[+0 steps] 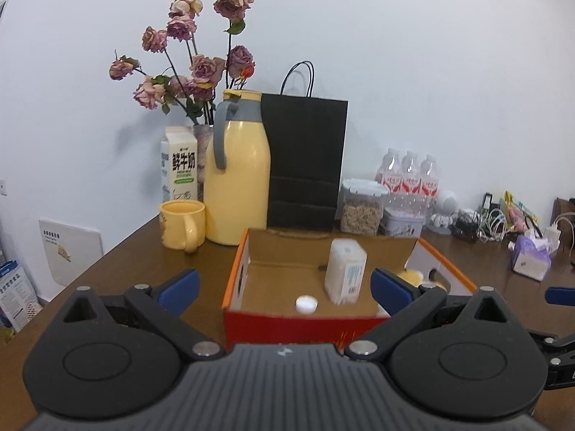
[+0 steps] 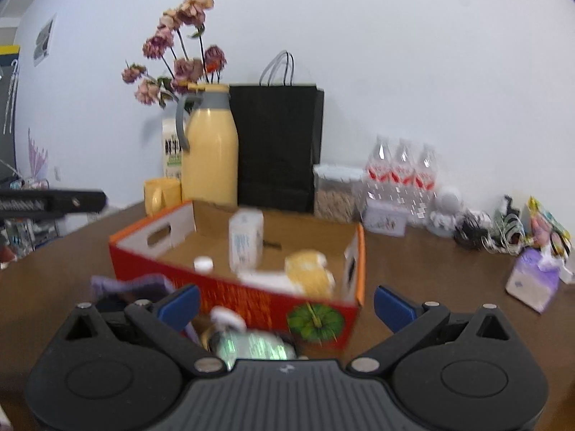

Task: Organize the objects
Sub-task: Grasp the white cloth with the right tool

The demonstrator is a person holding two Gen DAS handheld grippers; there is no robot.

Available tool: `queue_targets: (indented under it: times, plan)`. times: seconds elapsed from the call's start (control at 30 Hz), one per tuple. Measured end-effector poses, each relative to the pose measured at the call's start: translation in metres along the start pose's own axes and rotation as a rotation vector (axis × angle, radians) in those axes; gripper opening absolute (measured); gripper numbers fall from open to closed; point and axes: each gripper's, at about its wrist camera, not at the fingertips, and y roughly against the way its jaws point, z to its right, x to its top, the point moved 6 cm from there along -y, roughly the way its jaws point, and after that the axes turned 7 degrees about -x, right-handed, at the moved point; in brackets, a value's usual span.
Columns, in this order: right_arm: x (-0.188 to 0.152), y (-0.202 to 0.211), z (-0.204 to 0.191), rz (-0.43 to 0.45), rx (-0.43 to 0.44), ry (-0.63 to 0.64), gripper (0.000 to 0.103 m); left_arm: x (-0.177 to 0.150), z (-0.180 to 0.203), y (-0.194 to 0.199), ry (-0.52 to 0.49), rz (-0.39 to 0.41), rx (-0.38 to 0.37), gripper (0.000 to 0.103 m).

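Clearly, both jaws of the left hand-held gripper (image 1: 284, 285) are spread wide and nothing is gripped; just ahead of it the cardboard box (image 1: 294, 318) is seen on the tabletop (image 1: 118, 269), with a white bottle (image 1: 345, 271) upright inside. The right hand-held gripper (image 2: 286, 303) is likewise held wide apart and empty, above a blurred shiny packet (image 2: 251, 348) beside the box.

The dark brown wooden table (image 1: 118, 269) carries an open red cardboard box (image 1: 298, 318) just ahead of the jaws, with a yellow ceramic mug (image 1: 181, 224), yellow thermos jug (image 1: 239, 176) and black paper bag (image 1: 305, 165) behind it.
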Motion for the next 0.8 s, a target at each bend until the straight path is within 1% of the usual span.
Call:
queue_targets:
  times: [0.2, 0.37, 0.47, 0.57, 0.63, 0.8]
  plan:
    - [-0.051, 0.010, 0.023, -0.113, -0.021, -0.007, 0.103, -0.022, -0.009, 0.019, -0.004, -0.046, 0.023, 0.103]
    - [-0.089, 0.006, 0.039, -0.210, -0.041, -0.024, 0.103, -0.039, -0.018, 0.029, 0.002, -0.082, 0.041, 0.103]
    - [-0.098, 0.000, 0.043, -0.241, -0.037, -0.027, 0.103, -0.045, -0.020, 0.032, 0.007, -0.096, 0.041, 0.103]
    - [-0.100, -0.012, 0.041, -0.271, -0.003, -0.017, 0.103, -0.049, -0.018, 0.034, 0.004, -0.106, 0.034, 0.103]
    - [-0.101, -0.021, 0.038, -0.291, 0.015, 0.002, 0.103, -0.051, -0.017, 0.034, 0.004, -0.111, 0.029, 0.103]
    - [-0.096, -0.040, 0.037, -0.315, 0.062, -0.009, 0.103, -0.054, -0.017, 0.037, 0.006, -0.115, 0.022, 0.103]
